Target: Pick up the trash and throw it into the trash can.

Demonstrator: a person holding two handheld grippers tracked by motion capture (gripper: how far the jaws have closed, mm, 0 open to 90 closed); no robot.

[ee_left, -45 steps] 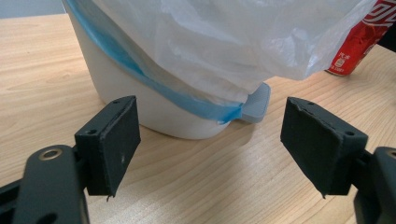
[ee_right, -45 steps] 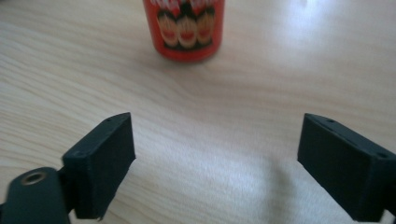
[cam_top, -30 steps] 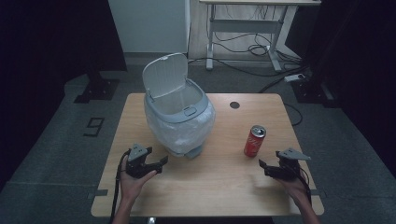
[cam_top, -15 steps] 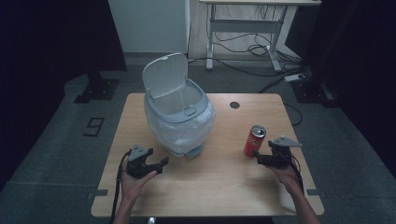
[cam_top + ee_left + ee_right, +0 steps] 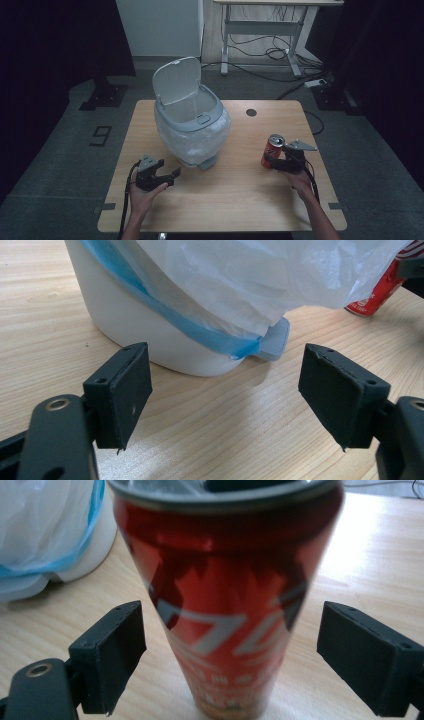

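A lidded bin (image 5: pixel 192 122) with a plastic liner is seen at table centre. At its four o'clock, the red can (image 5: pixel 227 595) stands between the right gripper's (image 5: pixel 227 655) spread jaws; an off-centre squeeze could topple it. The left gripper (image 5: pixel 225 395) is held spread, empty.

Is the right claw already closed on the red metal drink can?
No, in the right gripper view the right claw stands open, with gaps between both black jaws and the red metal drink can.
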